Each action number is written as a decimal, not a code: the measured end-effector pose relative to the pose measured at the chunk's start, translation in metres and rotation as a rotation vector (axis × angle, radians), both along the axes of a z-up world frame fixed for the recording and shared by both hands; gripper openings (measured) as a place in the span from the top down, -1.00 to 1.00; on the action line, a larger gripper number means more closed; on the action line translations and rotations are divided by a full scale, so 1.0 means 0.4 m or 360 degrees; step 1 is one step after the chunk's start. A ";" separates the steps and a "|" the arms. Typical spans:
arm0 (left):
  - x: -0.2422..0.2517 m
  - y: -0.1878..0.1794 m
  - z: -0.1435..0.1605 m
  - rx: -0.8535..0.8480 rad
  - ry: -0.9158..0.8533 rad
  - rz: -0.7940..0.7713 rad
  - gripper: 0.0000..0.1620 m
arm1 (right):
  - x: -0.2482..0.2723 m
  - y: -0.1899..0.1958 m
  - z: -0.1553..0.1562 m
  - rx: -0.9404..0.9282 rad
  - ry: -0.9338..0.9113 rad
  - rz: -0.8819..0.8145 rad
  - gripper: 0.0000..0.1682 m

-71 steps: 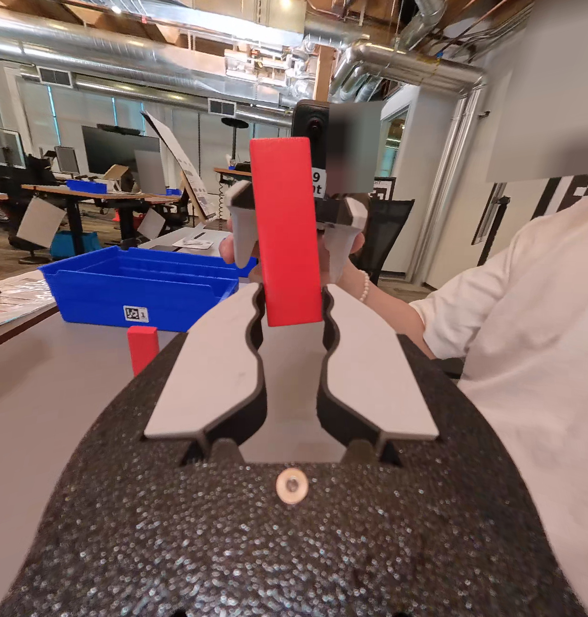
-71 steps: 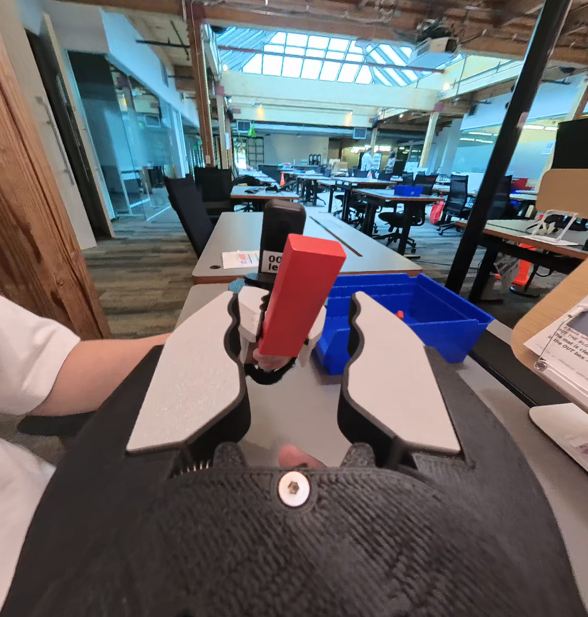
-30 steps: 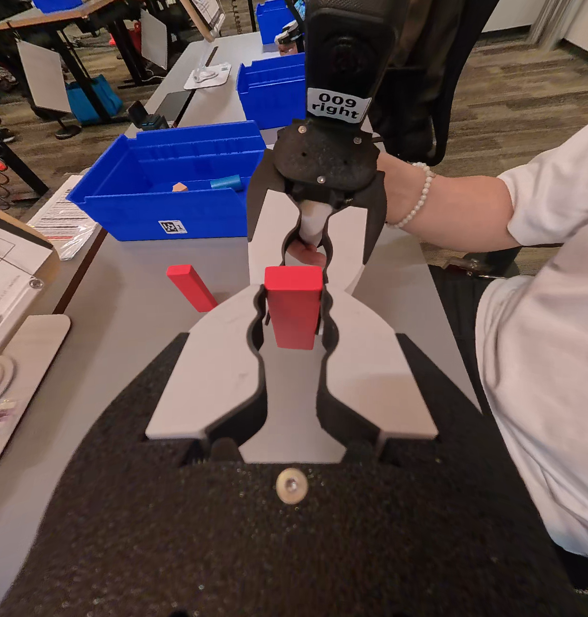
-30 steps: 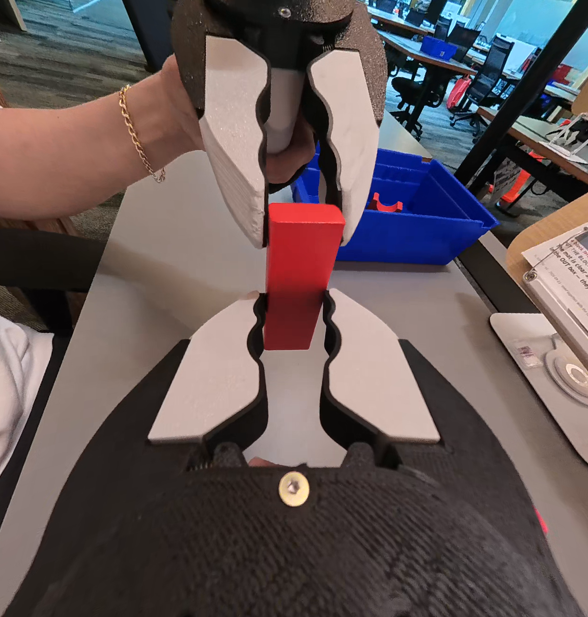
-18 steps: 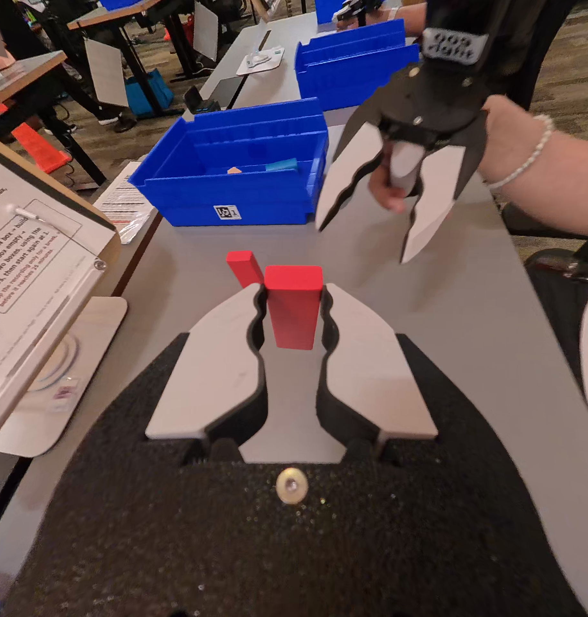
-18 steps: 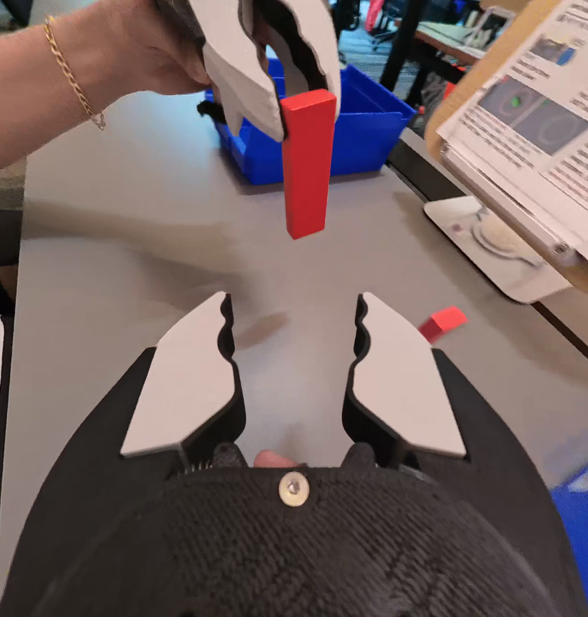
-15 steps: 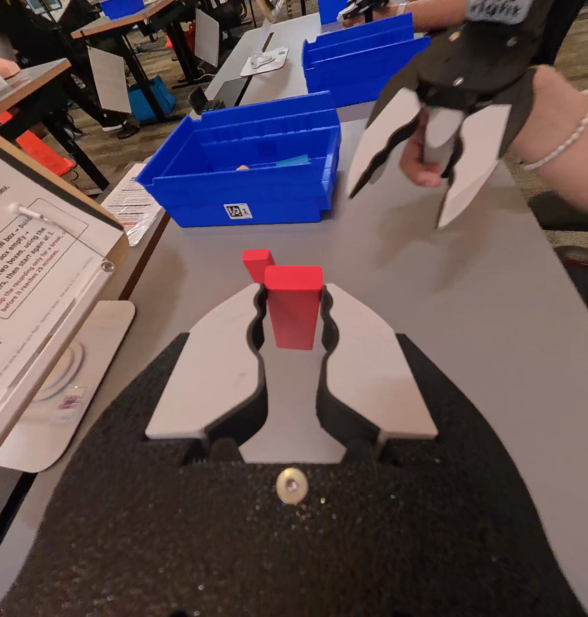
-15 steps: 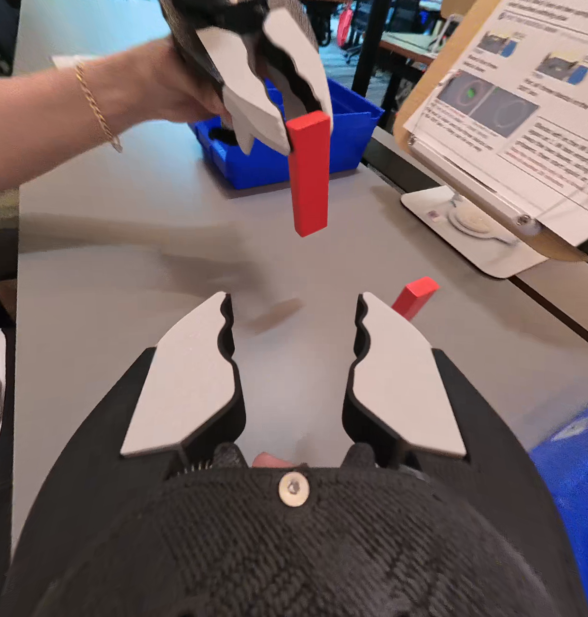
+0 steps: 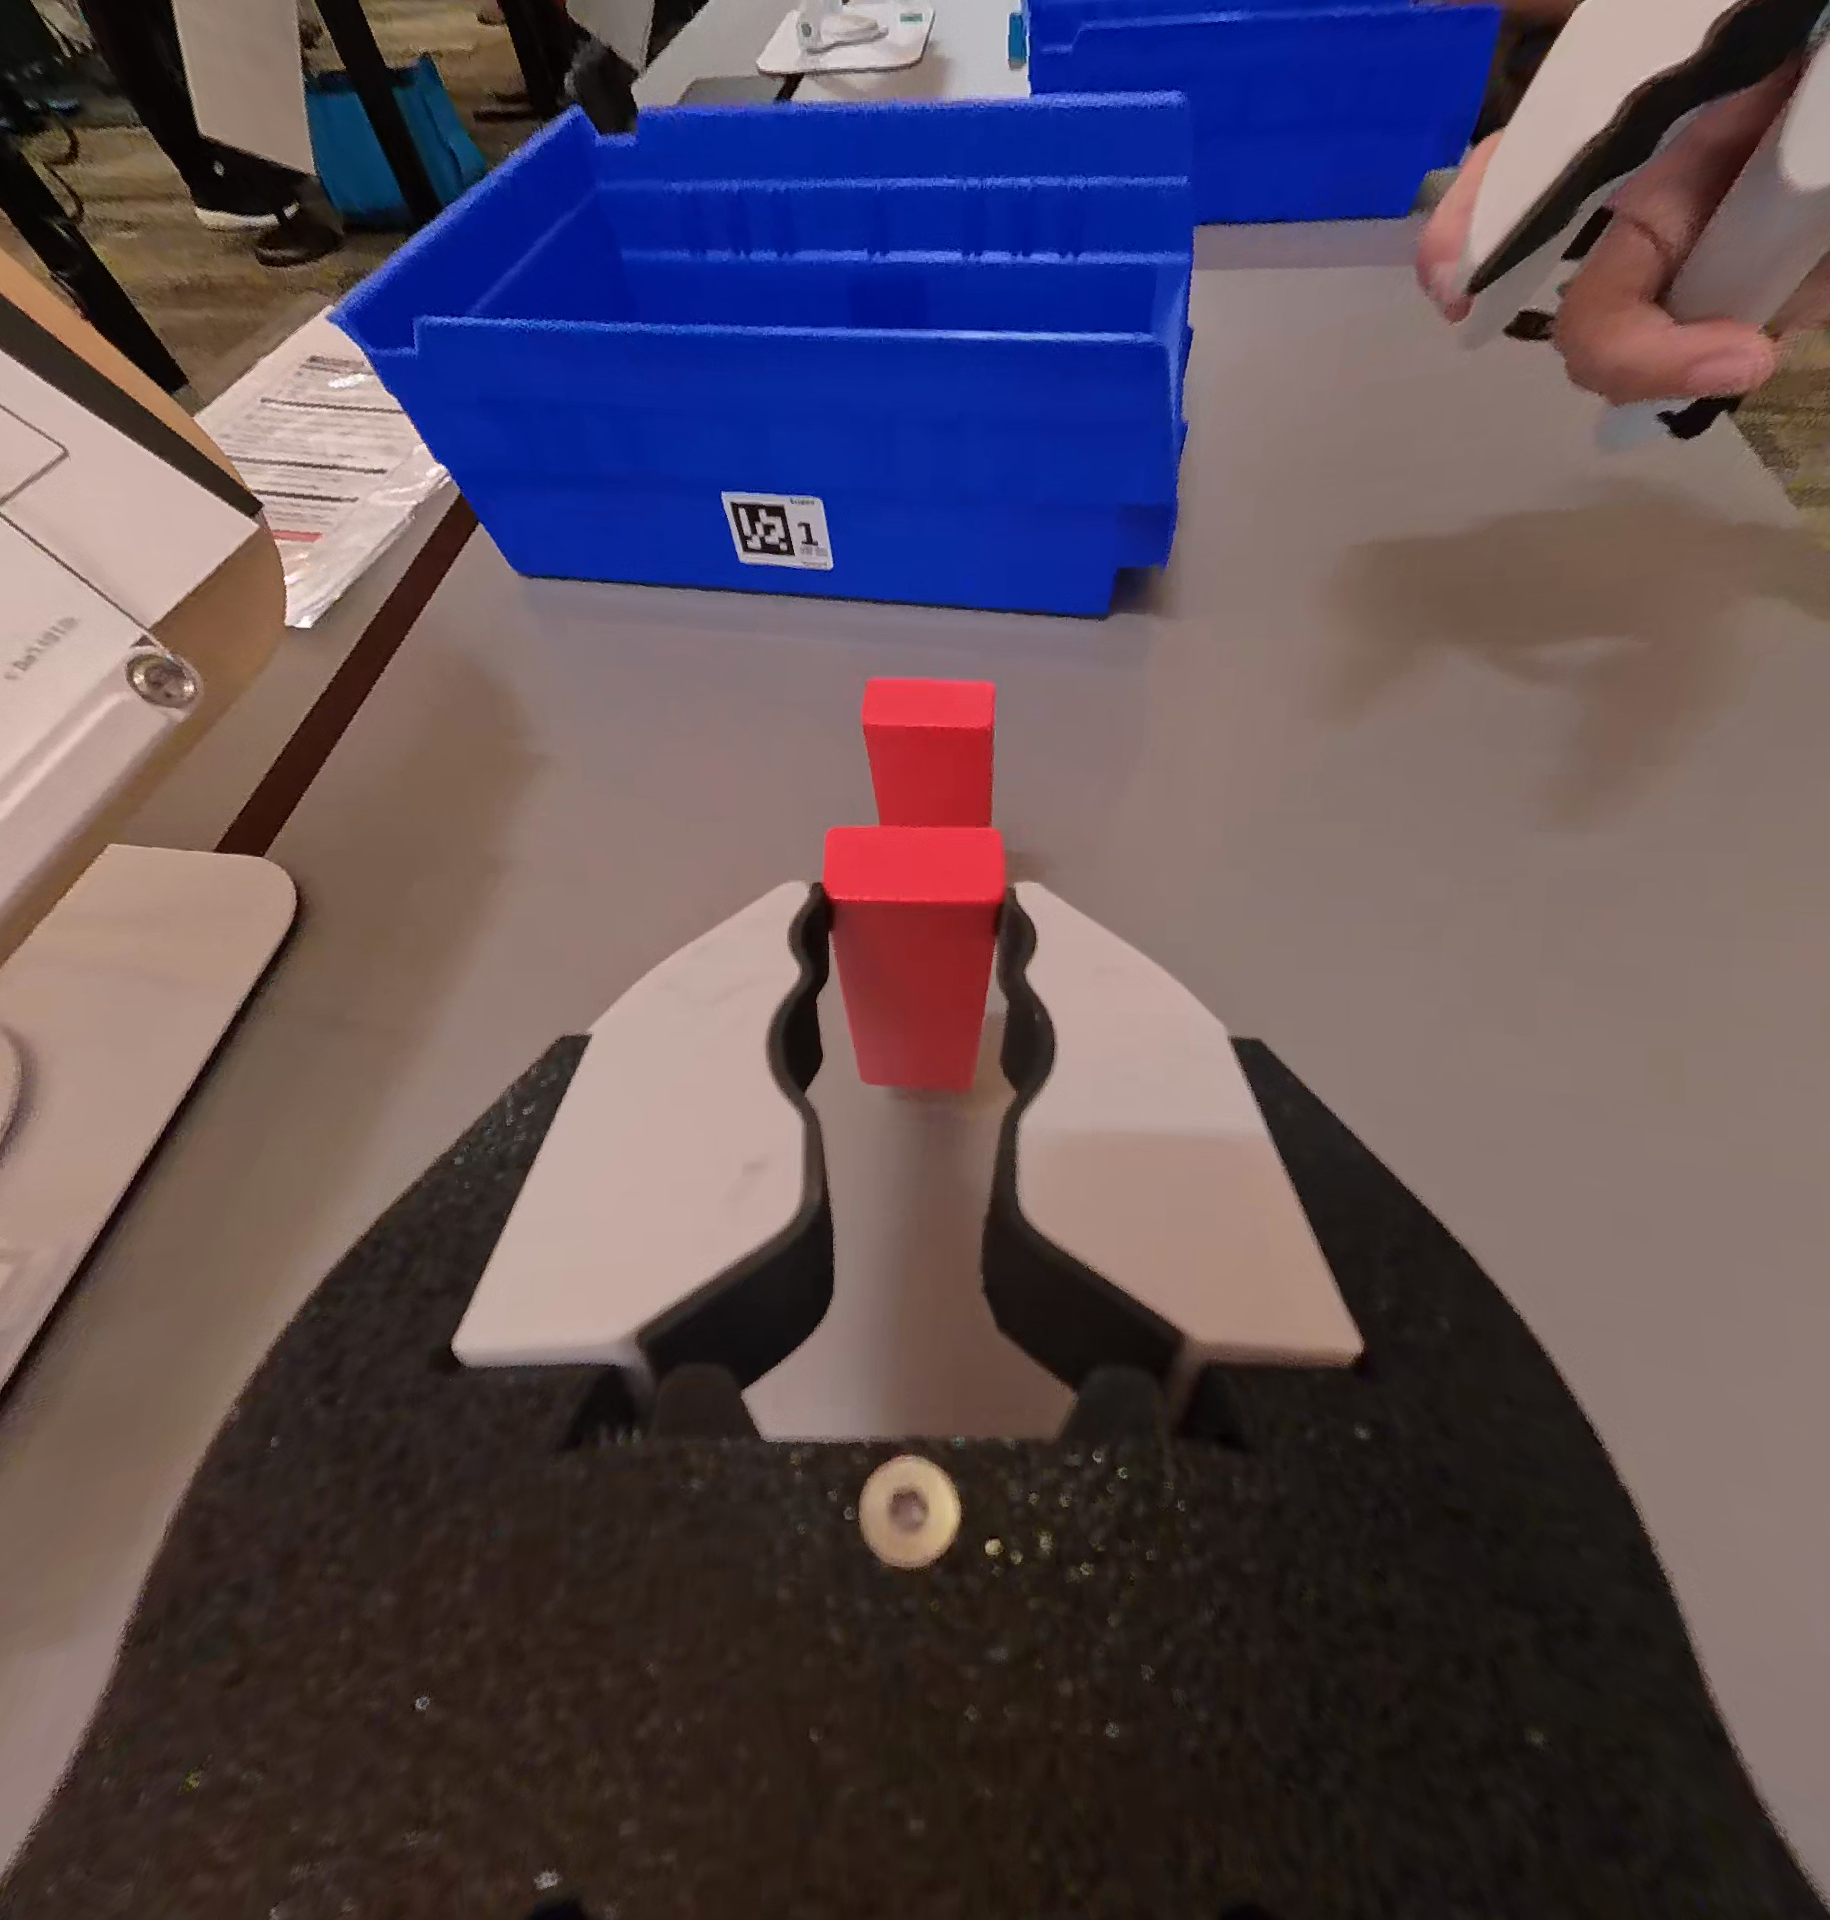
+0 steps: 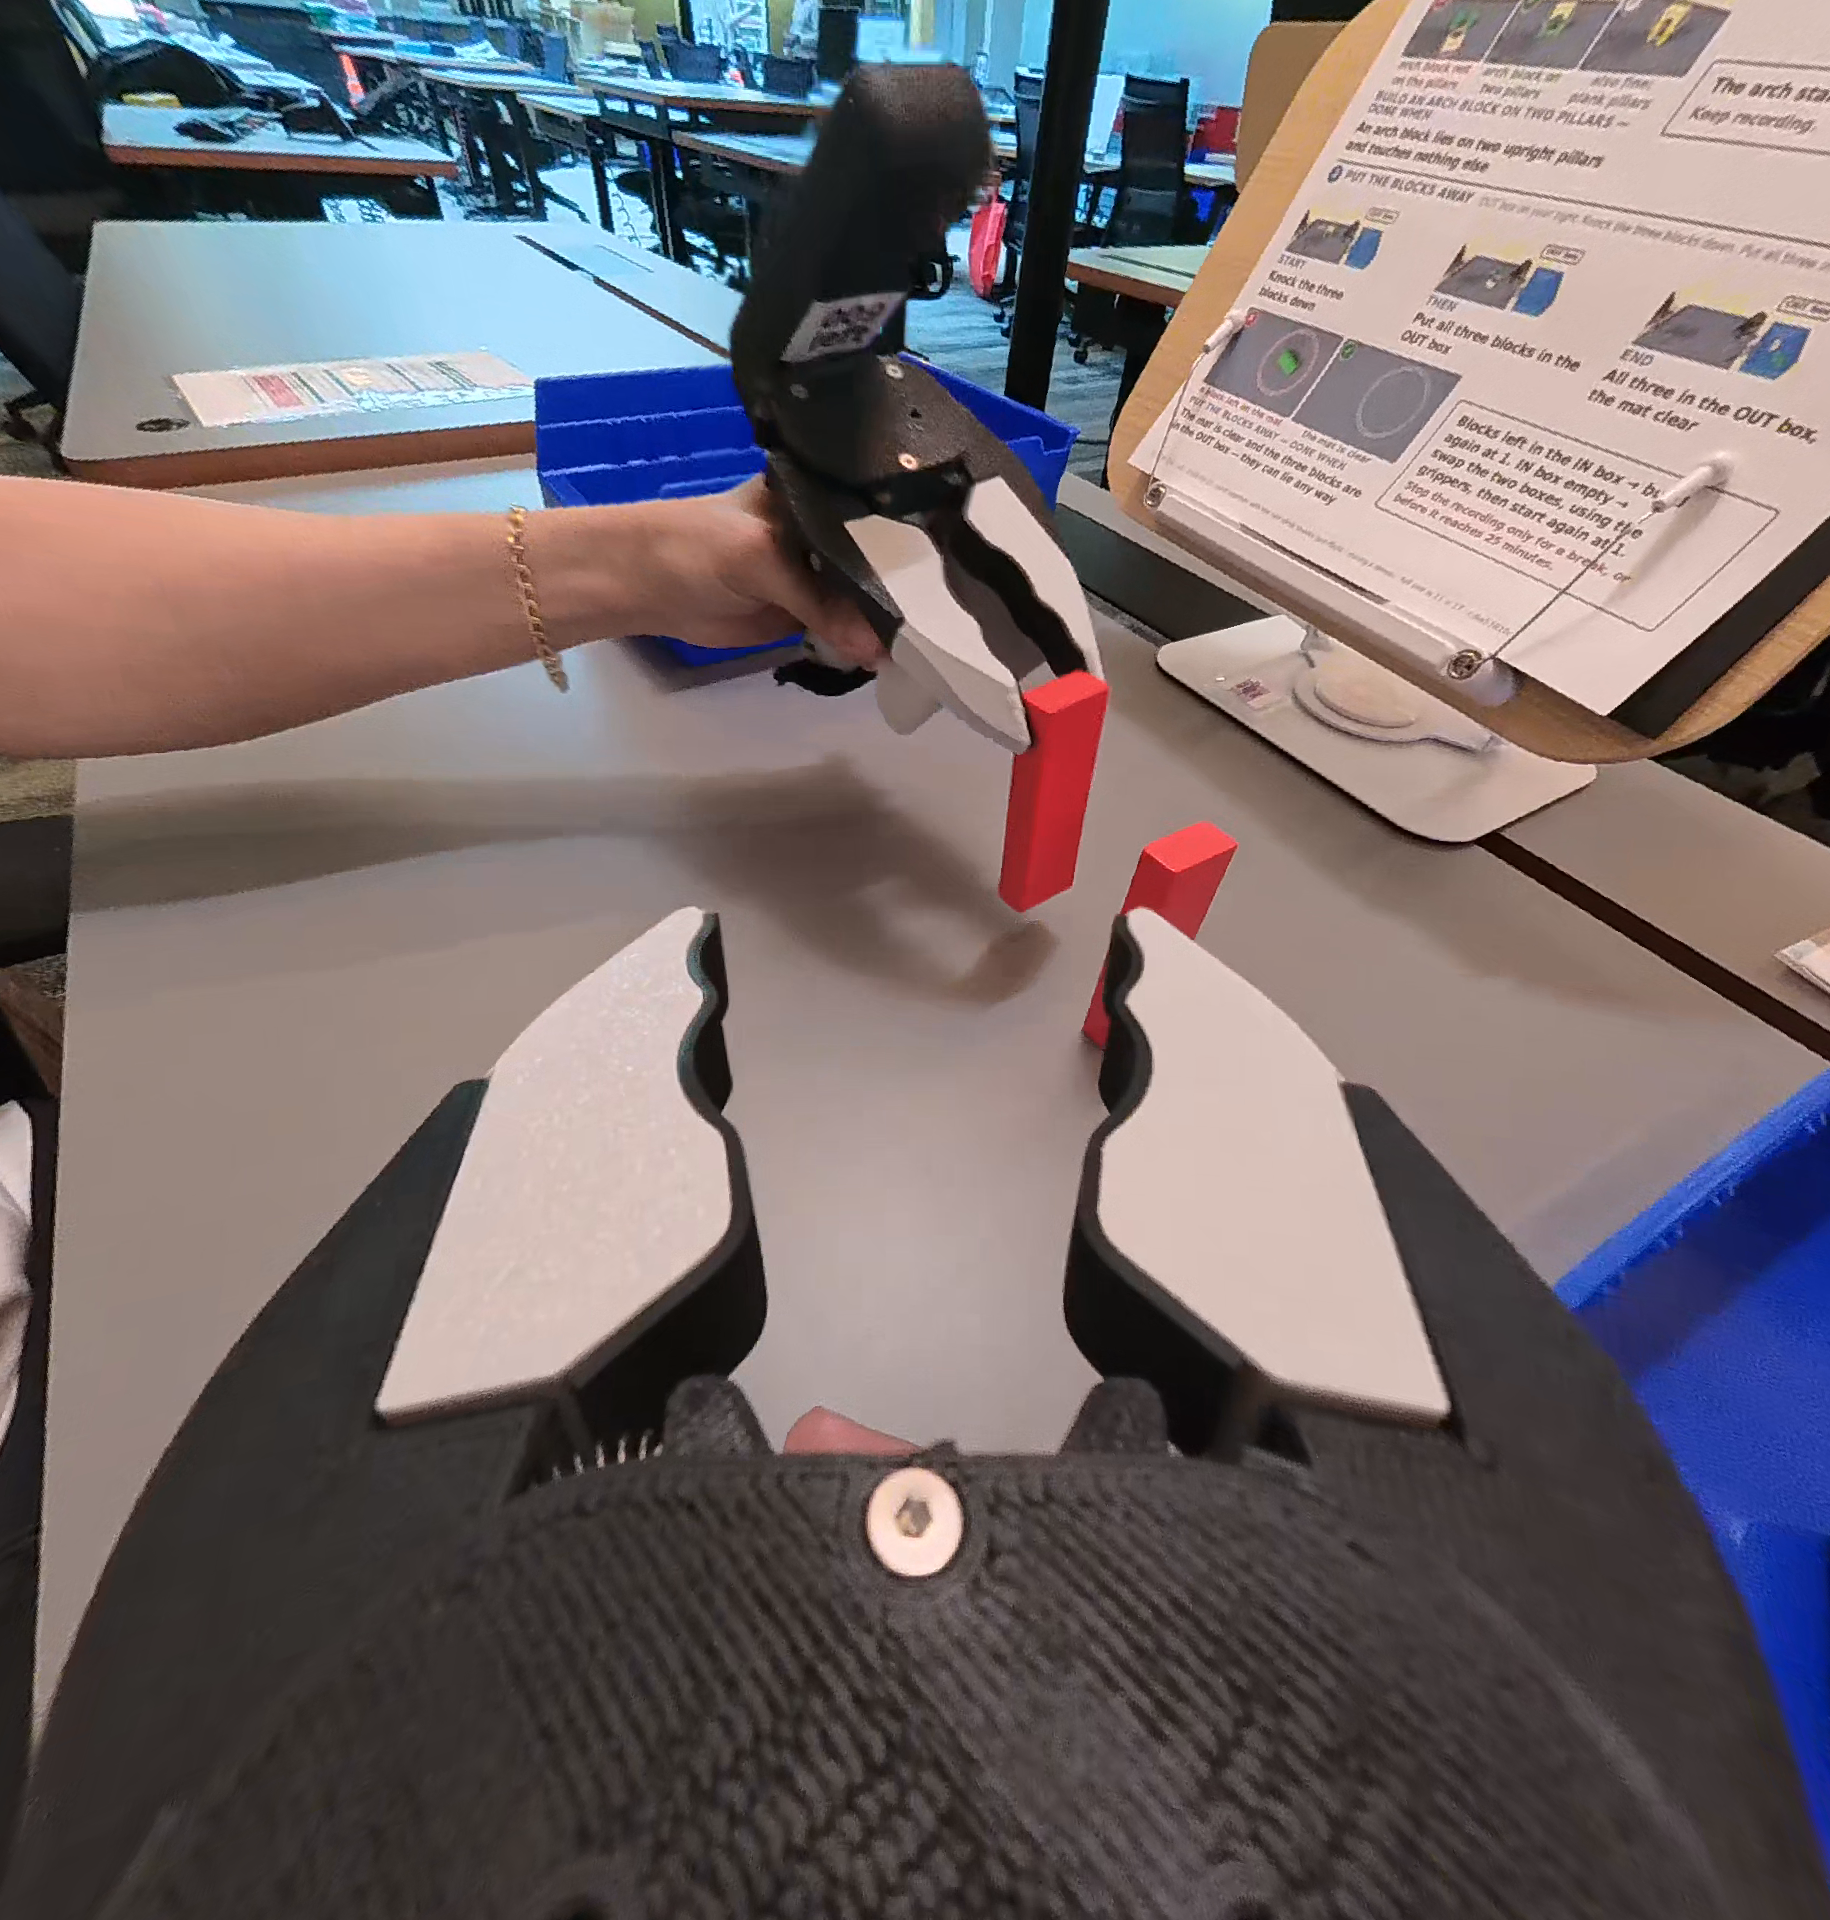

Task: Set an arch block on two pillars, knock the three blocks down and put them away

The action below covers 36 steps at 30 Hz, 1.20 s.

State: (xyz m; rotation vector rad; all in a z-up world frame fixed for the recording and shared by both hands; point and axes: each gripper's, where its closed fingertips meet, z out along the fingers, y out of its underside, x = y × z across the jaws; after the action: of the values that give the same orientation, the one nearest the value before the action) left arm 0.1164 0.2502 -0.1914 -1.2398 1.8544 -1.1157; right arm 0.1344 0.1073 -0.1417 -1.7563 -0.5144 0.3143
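Red block [image 9: 912, 977] hangs pinched by its top end between the pressed-in jaws of the left gripper [image 9: 912, 914], upright, its lower end clear of the grey tabletop [image 9: 1410, 935] with a shadow beneath it in the right wrist view.

Going from big to small: the tabletop carries a blue bin [image 9: 807, 436] at the far side, another blue bin [image 9: 1264, 114] behind that, and a third bin [image 10: 1742, 1382] at the right edge of the right wrist view. I can't make out anything inside the nearest bin from this low angle; the others show only walls. A tilted board with a printed sheet [image 10: 1513, 343] stands on a white base off to one side.

Just beside the held block, a second red block [image 10: 1165, 925] stands upright on the tabletop, apart from it.

The right gripper [image 10: 916, 1013] hovers low with its jaws spread wide and nothing between them, one finger close by the standing block.

Risk as I see it: the held block is gripped only at its tip, so it could swing or slip; and either gripper drifting sideways could tip the standing block over.
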 end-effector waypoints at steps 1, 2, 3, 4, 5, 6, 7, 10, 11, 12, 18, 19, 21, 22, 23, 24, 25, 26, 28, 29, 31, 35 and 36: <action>0.003 0.002 -0.006 0.0011 0.0014 -0.0003 0.62 | -0.001 -0.001 0.001 0.0007 0.0005 0.0011 0.16; 0.006 0.003 -0.009 0.0023 0.0019 -0.0010 0.62 | 0.000 -0.001 0.001 0.0011 0.0010 0.0008 0.16; 0.009 0.003 -0.011 0.0031 0.0024 -0.0022 0.62 | 0.002 -0.001 0.001 0.0008 0.0018 0.0006 0.16; 0.011 0.001 -0.013 0.0035 0.0031 -0.0037 0.62 | 0.004 -0.001 0.002 0.0005 0.0024 0.0006 0.16; 0.014 0.001 -0.016 0.0039 0.0040 -0.0050 0.62 | 0.006 -0.001 0.003 0.0009 0.0026 0.0004 0.16; 0.016 0.000 -0.018 0.0046 0.0049 -0.0063 0.62 | 0.008 -0.001 0.004 0.0014 0.0027 -0.0003 0.17; 0.018 -0.002 -0.022 0.0050 0.0059 -0.0080 0.62 | 0.010 -0.001 0.004 0.0015 0.0029 -0.0007 0.17; 0.023 -0.009 -0.033 0.0044 0.0091 -0.0136 0.62 | 0.013 -0.003 0.004 0.0013 0.0028 -0.0007 0.17; 0.025 -0.008 -0.037 0.0050 0.0097 -0.0141 0.62 | 0.015 -0.003 0.003 0.0012 0.0024 -0.0012 0.17; 0.026 -0.006 -0.040 0.0053 0.0101 -0.0143 0.62 | 0.017 -0.003 0.002 0.0010 0.0023 -0.0016 0.17; 0.034 0.000 -0.044 0.0043 0.0090 -0.0149 0.62 | 0.019 -0.004 -0.004 -0.0004 0.0028 -0.0015 0.17; 0.034 0.001 -0.045 0.0037 0.0090 -0.0147 0.62 | 0.019 -0.004 -0.004 -0.0003 0.0026 -0.0014 0.17; 0.035 0.004 -0.049 0.0032 0.0088 -0.0140 0.62 | 0.019 -0.003 -0.005 -0.0007 0.0025 -0.0014 0.17; 0.034 0.004 -0.051 0.0027 0.0091 -0.0142 0.62 | 0.018 -0.003 -0.006 -0.0009 0.0026 -0.0012 0.17; 0.034 0.004 -0.054 0.0025 0.0092 -0.0141 0.62 | 0.017 -0.003 -0.007 -0.0010 0.0026 -0.0009 0.17; 0.033 0.004 -0.057 0.0024 0.0092 -0.0141 0.62 | 0.017 -0.003 -0.009 -0.0012 0.0023 -0.0009 0.17; 0.033 0.005 -0.058 0.0021 0.0087 -0.0140 0.62 | 0.018 -0.002 -0.011 -0.0017 0.0021 -0.0011 0.17; 0.033 0.006 -0.058 0.0020 0.0080 -0.0136 0.62 | 0.018 -0.002 -0.012 -0.0021 0.0019 -0.0012 0.17; 0.034 0.005 -0.058 0.0015 0.0068 -0.0141 0.62 | 0.018 -0.001 -0.016 -0.0026 0.0015 -0.0010 0.17; 0.034 0.003 -0.058 0.0012 0.0065 -0.0148 0.62 | 0.018 0.000 -0.017 -0.0030 0.0015 -0.0009 0.17; 0.035 0.003 -0.058 0.0008 0.0068 -0.0154 0.62 | 0.017 0.001 -0.020 -0.0035 0.0012 -0.0010 0.17; 0.038 0.001 -0.058 0.0020 0.0082 -0.0170 0.62 | 0.017 0.002 -0.024 -0.0045 0.0006 -0.0010 0.17; 0.038 0.000 -0.059 0.0024 0.0085 -0.0172 0.62 | 0.017 0.002 -0.025 -0.0045 0.0003 -0.0010 0.17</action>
State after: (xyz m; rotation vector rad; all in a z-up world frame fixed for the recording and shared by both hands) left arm 0.1315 0.2504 -0.2149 -1.1833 1.9868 -1.1335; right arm 0.1410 0.1081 -0.1515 -1.7845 -0.5048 0.3201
